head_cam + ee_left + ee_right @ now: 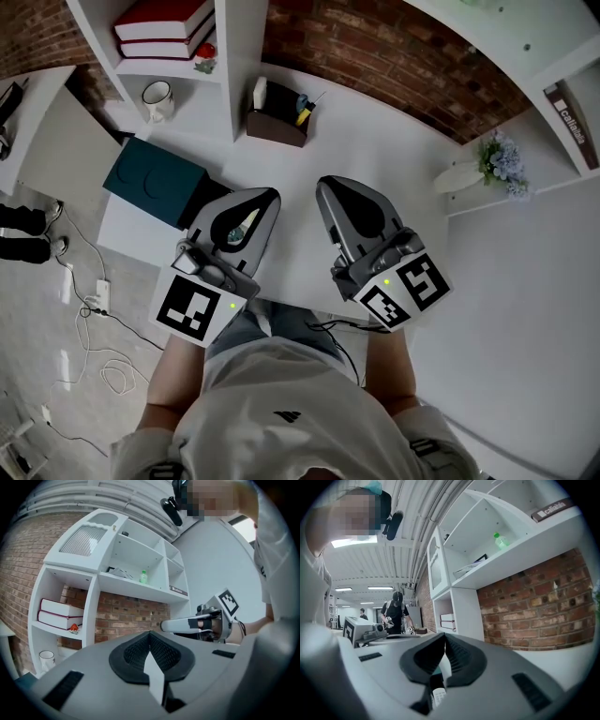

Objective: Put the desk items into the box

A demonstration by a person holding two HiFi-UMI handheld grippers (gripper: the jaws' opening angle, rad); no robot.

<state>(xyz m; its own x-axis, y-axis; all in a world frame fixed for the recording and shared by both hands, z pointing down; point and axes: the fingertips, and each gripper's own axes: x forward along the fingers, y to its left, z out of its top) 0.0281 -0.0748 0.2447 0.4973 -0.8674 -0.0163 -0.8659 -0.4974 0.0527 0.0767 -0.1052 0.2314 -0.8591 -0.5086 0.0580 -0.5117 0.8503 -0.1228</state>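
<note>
A dark brown desk box (276, 125) stands at the back of the white desk (375, 150), with a white item, a blue and yellow item and a pen sticking out of it. My left gripper (272, 194) hovers over the desk's near part, its jaws together and nothing seen gripped. My right gripper (323, 183) is beside it, about level, also shut and empty. In the left gripper view the jaws (150, 633) meet at the tip, and the right gripper (187, 624) shows beyond. The right gripper view shows its jaws (444, 634) closed.
A teal box (155, 181) sits on a lower white surface at the left. The white shelf unit (234, 56) holds red books (164, 23) and a mug (157, 98). A white vase of flowers (487, 164) stands at the right. Cables (94, 309) lie on the floor.
</note>
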